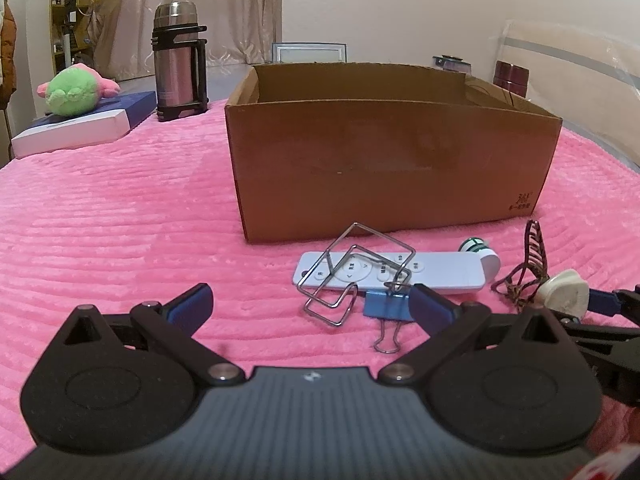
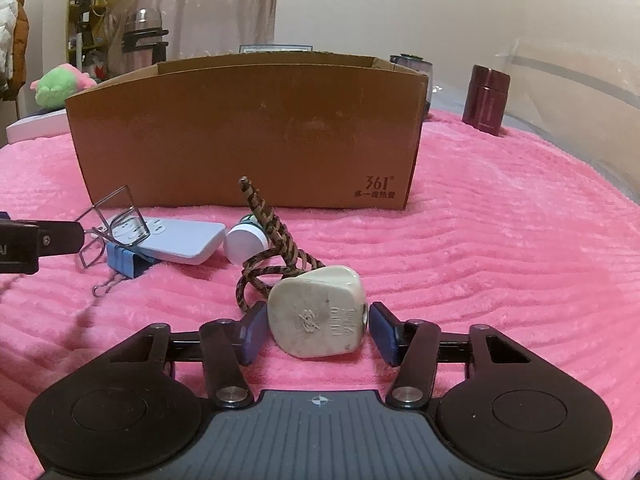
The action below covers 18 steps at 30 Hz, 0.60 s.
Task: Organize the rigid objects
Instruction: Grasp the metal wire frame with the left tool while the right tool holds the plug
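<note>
Cream plug (image 2: 318,312) w/ braided cord (image 2: 272,240) lies lower centre of the right wrist view on the pink blanket (image 2: 500,240), between the right gripper (image 2: 318,330) pads; left pad touching, right pad just off, not clamped. Remote (image 1: 400,274), wire rack (image 1: 352,272), blue binder clip (image 1: 386,308) sit centre of the left view before the cardboard box (image 1: 392,160). Left gripper (image 1: 310,308) spread wide, holding nothing.

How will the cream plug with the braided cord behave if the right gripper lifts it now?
The plug looks like hard, rounded plastic, so the pads may slip unless they bite on its flatter sides. Its braided cord is coiled and kinked, so it will probably dangle and drag. The loop nears the white bottle, which might roll.
</note>
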Motion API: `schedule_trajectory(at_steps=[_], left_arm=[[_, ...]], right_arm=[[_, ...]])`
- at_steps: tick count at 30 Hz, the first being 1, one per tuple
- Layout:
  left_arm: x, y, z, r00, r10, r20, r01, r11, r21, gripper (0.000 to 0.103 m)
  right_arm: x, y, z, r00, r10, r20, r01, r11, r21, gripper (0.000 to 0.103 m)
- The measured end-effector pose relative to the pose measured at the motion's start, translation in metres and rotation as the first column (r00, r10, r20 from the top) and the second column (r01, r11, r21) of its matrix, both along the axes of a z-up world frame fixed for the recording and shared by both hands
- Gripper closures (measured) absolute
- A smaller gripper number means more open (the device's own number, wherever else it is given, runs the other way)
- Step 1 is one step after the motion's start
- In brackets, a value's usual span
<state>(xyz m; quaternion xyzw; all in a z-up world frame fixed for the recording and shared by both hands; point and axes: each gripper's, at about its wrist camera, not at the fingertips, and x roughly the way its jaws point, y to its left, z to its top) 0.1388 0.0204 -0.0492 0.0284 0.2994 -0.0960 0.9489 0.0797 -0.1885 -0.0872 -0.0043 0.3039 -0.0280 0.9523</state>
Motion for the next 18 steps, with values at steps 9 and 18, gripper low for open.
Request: schedule_trajectory(at_steps=[9, 18], left_arm=[[0.006, -0.001, -0.001, 0.999, -0.032, -0.004, 0.032, 0.999, -0.009, 0.001], [0.023, -0.005, -0.004, 0.998, -0.059, -0.026, 0.058, 0.997, -0.055, 0.001]], right_arm=[[-0.002, -0.003, 0.002, 1.0, 0.001, 0.002, -0.001, 1.0, 0.012, 0.053], [-0.013, -0.014, 0.006, 1.0, -0.003, 0.001, 0.003, 0.999, 0.032, 0.054]])
